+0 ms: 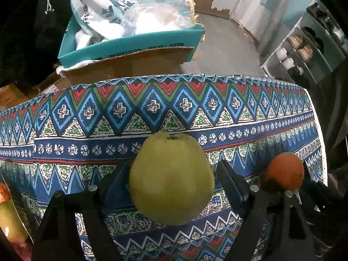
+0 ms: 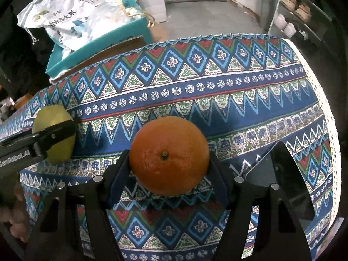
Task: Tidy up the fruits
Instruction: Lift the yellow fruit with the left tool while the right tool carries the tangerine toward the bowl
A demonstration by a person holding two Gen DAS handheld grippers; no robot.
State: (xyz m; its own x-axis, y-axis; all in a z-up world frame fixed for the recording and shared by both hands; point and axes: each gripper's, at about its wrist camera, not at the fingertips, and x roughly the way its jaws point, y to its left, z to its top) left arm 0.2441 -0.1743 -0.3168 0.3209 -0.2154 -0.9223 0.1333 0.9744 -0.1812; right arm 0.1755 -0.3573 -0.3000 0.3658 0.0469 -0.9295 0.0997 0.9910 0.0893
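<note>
A large yellow-green pear (image 1: 171,180) rests on the patterned tablecloth (image 1: 195,113) between the fingers of my left gripper (image 1: 174,165). The left pad sits against the pear, and a thin strip of cloth shows beside the right pad, so the gripper is open. The right wrist view shows the pear (image 2: 52,119) at the left, behind a black finger (image 2: 54,134) of the left gripper. My right gripper (image 2: 168,155) is shut on an orange (image 2: 168,155), both pads pressing its sides. I cannot tell whether the orange (image 1: 285,171) touches the cloth.
A black flat slab (image 2: 282,174) lies on the cloth right of the orange. More fruit (image 1: 8,217) shows at the left edge. Behind the table stands a teal box (image 1: 130,43) with white bags, and a shoe rack (image 1: 304,50) at the back right.
</note>
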